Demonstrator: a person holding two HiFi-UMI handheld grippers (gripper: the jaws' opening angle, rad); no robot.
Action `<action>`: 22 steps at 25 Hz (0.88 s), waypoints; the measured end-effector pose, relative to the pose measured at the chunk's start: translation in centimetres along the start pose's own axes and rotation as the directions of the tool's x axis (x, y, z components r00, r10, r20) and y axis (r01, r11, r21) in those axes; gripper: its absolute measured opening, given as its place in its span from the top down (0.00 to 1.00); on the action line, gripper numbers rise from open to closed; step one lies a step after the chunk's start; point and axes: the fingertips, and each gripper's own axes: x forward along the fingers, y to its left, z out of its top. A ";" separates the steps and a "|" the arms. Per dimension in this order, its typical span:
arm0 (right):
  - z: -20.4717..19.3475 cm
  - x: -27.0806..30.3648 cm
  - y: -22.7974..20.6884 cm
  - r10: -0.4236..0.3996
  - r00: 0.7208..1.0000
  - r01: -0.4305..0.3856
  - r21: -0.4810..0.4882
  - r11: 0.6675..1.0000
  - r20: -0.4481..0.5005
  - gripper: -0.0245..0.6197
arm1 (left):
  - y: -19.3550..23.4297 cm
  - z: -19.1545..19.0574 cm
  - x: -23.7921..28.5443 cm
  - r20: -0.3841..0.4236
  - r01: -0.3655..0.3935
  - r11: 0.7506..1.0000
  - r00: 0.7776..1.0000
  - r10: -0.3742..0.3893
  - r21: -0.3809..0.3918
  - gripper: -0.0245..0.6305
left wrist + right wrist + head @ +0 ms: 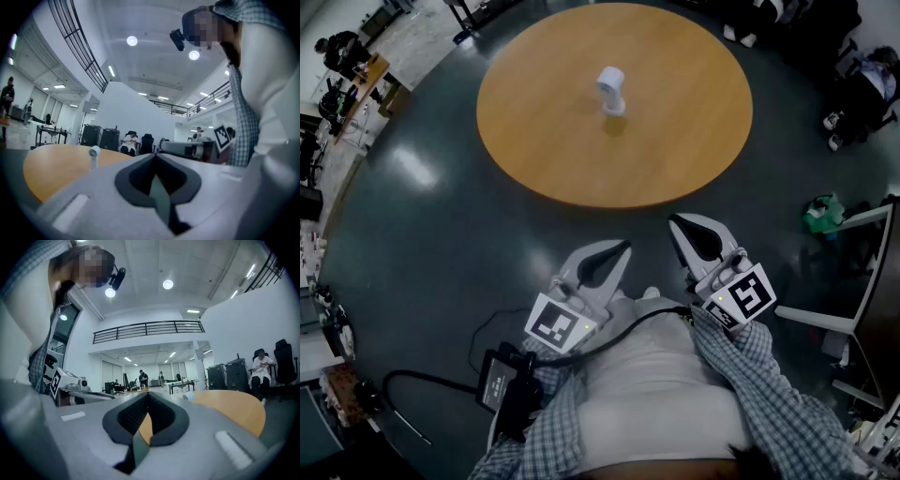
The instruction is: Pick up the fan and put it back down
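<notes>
While both grippers are held level at the person's waist, short of the near edge of the round wooden table (675,141), the fan (611,89) stands alone on that table.

Fan: small, white, upright on its base, close to the table's middle. Nothing touches it. In the left gripper view it shows as a small white head on a stem (94,154) on the table top (51,168). In the right gripper view only a small white shape (189,396) shows at the table's far rim (234,408).

Left gripper (623,247): off the table, over the dark floor on the near side, pointing toward the table. Its own view shows the tips (155,154) pressed together, with only the hollow between the dark pads behind them. Nothing is in the jaws.

Right gripper (674,221): just beside the left one, also off the table on the near side and well apart from the fan. Its jaws are pressed together at the tips (148,393), with nothing pinched.

Each gripper view catches the other gripper off to the side, marker cube facing the camera.

Surroundings: a black cable (619,333) runs across the person's front on the near side of the table. A green bag (823,214) lies on the floor to the table's right. A seated person (130,142) is beyond the table's far side.
</notes>
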 end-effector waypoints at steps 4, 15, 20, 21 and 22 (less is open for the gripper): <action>-0.1 0.1 0.3 0.004 1.000 -0.004 0.000 1.000 -0.004 0.96 | -0.1 0.0 -0.1 -0.002 0.003 1.000 1.000 -0.003 0.002 0.96; -0.2 -0.1 0.2 0.000 1.000 0.000 0.002 1.000 -0.010 0.96 | -0.2 0.0 0.0 -0.002 0.006 1.000 1.000 -0.006 0.002 0.96; -0.2 -0.3 -0.1 -0.009 1.000 0.010 0.009 1.000 -0.012 0.96 | -0.4 0.1 0.2 -0.004 0.006 1.000 1.000 -0.006 0.004 0.96; -0.2 -0.4 -0.2 -0.010 1.000 0.010 0.009 1.000 -0.012 0.96 | -0.5 0.1 0.3 -0.005 0.004 1.000 1.000 -0.004 0.005 0.96; -0.3 -0.6 -0.4 -0.009 1.000 0.010 0.008 1.000 -0.011 0.96 | -0.6 0.0 0.5 -0.007 0.001 1.000 1.000 -0.001 0.006 0.96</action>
